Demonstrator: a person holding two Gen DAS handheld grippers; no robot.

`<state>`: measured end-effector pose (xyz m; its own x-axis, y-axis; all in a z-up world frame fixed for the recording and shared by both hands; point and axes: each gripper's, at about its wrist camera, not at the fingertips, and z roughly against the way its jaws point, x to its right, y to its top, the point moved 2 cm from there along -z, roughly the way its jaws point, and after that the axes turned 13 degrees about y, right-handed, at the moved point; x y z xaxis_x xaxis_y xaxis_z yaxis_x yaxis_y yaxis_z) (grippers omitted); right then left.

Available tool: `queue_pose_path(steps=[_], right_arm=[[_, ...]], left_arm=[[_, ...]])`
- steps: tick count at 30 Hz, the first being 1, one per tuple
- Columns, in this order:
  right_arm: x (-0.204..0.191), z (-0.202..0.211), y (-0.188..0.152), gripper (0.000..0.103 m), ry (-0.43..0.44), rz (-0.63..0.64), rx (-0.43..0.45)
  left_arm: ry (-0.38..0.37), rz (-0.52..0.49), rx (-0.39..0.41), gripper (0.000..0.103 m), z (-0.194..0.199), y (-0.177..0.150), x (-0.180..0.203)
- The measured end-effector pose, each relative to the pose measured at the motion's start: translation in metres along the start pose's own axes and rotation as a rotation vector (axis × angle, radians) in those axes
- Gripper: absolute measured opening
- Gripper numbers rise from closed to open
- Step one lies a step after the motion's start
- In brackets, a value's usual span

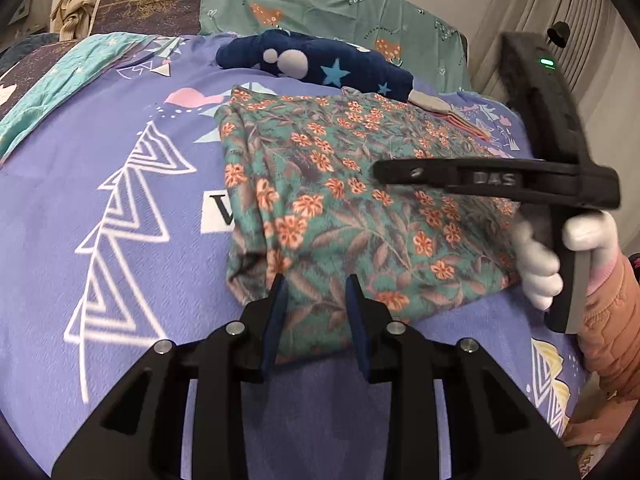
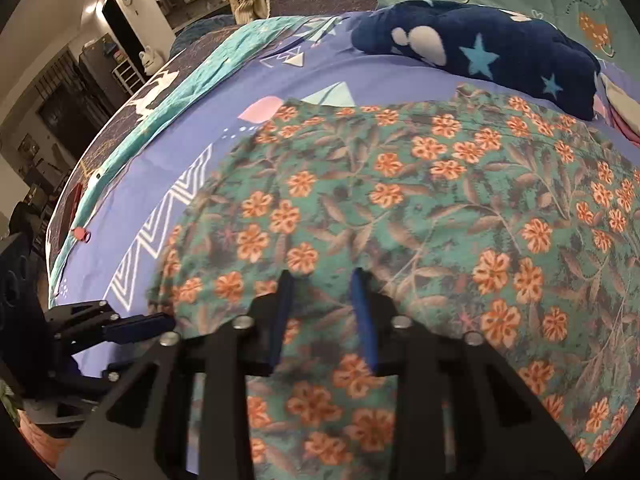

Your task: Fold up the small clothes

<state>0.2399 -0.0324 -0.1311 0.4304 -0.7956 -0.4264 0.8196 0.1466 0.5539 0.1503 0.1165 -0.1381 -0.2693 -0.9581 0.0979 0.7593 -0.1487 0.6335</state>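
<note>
1. The left gripper, its blue pads parted and holding nothing, hangs at the cloth's near-left corner on the bed.
2. The right gripper hovers over the cloth's middle, likewise parted and empty.
3. The cloth's long axis runs left to right, so the left gripper is nearer an edge to lift.

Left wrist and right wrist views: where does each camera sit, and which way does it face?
Left wrist: on the left gripper, facing the floral garment on the purple bedsheet; the right gripper and its white-gloved hand show at right.
Right wrist: on the right gripper, low over the floral garment; the left gripper shows at left.
Shared: garment, bedsheet, navy star blanket.
</note>
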Motion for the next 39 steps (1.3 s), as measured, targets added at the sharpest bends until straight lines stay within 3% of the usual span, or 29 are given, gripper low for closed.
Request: queue_pose_path(steps=[4, 7, 9, 11, 13, 14, 16, 19, 21, 23, 26, 31, 34, 35, 39], right_arm=[[-0.006, 0.038, -0.012, 0.033, -0.079, 0.072, 0.091], [0.012, 0.076, -0.034, 0.033, -0.115, 0.005, 0.167], [0.035, 0.104, -0.057, 0.033, -0.167, -0.072, 0.215], [0.062, 0.13, -0.084, 0.033, -0.234, -0.163, 0.244], [0.1, 0.145, -0.118, 0.03, -0.303, -0.307, 0.223], [0.112, 0.148, -0.128, 0.016, -0.269, -0.338, 0.244], [0.126, 0.163, -0.152, 0.007, -0.167, -0.426, 0.297], [0.119, 0.166, -0.154, 0.007, -0.2, -0.397, 0.281], [0.108, 0.165, -0.152, 0.01, -0.248, -0.348, 0.26], [0.098, 0.161, -0.15, 0.022, -0.273, -0.312, 0.251], [0.079, 0.161, -0.148, 0.03, -0.323, -0.223, 0.24], [0.05, 0.159, -0.148, 0.042, -0.316, -0.09, 0.23], [0.032, 0.156, -0.146, 0.053, -0.285, -0.053, 0.231], [0.028, 0.154, -0.144, 0.058, -0.278, -0.043, 0.226], [0.003, 0.144, -0.138, 0.06, -0.27, 0.049, 0.198]], left_arm=[[-0.004, 0.028, 0.008, 0.033, 0.01, -0.005, 0.003], [-0.067, 0.083, 0.056, 0.033, 0.024, 0.004, 0.002], [-0.089, 0.078, 0.09, 0.039, 0.029, 0.011, 0.006], [-0.004, 0.035, 0.046, 0.053, 0.011, 0.01, 0.012], [0.055, 0.005, -0.005, 0.054, -0.008, 0.002, 0.013], [0.066, -0.005, 0.017, 0.057, -0.008, 0.001, 0.016], [0.064, -0.015, 0.03, 0.059, -0.002, 0.003, 0.017], [0.072, 0.015, 0.028, 0.059, 0.0, 0.001, 0.012], [0.064, 0.052, 0.036, 0.059, 0.008, -0.001, 0.006], [0.064, 0.102, 0.041, 0.06, 0.017, -0.006, -0.003], [0.097, 0.152, 0.019, 0.06, 0.021, -0.013, -0.019], [0.072, 0.216, 0.007, 0.062, 0.027, -0.017, -0.03], [0.032, 0.238, 0.02, 0.08, 0.032, -0.016, -0.03], [0.027, 0.245, 0.026, 0.082, 0.033, -0.016, -0.031], [-0.009, 0.281, 0.011, 0.083, 0.03, -0.017, -0.037]])
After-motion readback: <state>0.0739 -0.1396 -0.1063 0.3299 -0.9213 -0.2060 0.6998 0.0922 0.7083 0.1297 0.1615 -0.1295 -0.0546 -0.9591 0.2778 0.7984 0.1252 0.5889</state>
